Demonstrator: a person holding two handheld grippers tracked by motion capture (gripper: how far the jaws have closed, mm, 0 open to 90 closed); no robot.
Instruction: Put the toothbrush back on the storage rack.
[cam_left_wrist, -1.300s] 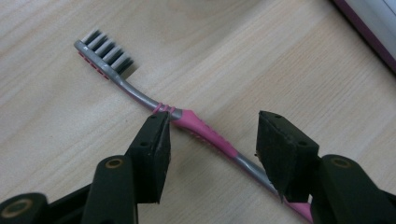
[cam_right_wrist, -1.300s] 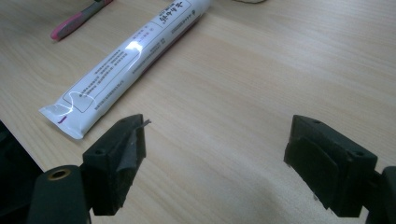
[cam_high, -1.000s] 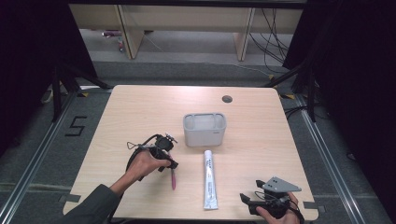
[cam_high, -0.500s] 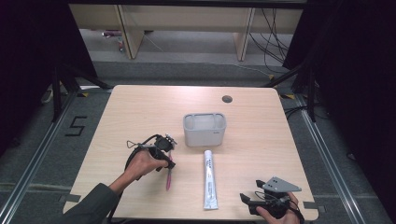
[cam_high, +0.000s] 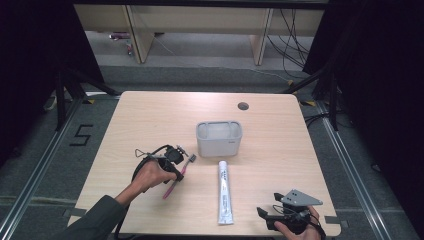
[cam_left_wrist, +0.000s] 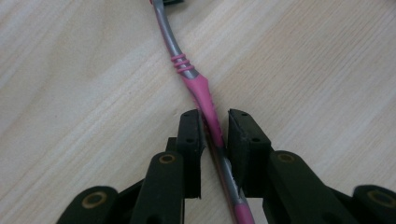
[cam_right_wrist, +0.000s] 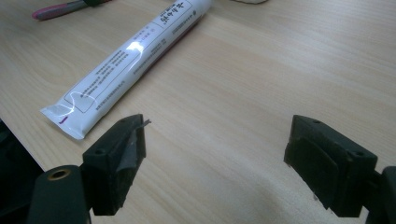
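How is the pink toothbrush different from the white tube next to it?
The toothbrush is thin, pink and grey, with a curved neck; the tube is wider, white and straight, with printed writing. The left gripper has just been closing its jaws around the toothbrush handle, while the tube lies free, apart from the open right gripper. Both lie on the wooden table.

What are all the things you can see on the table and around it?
toothbrush: 1, pink and grey, lying on the table between the left gripper's pads
tube: 1, white, lying lengthwise near the front middle
basket: 1, grey, middle of the table
table: 1, light wood, with a round hole near the back edge
left gripper: 1, black, jaws have just been closing on the toothbrush handle
right gripper: 1, black, jaws wide apart over bare wood at the front right corner
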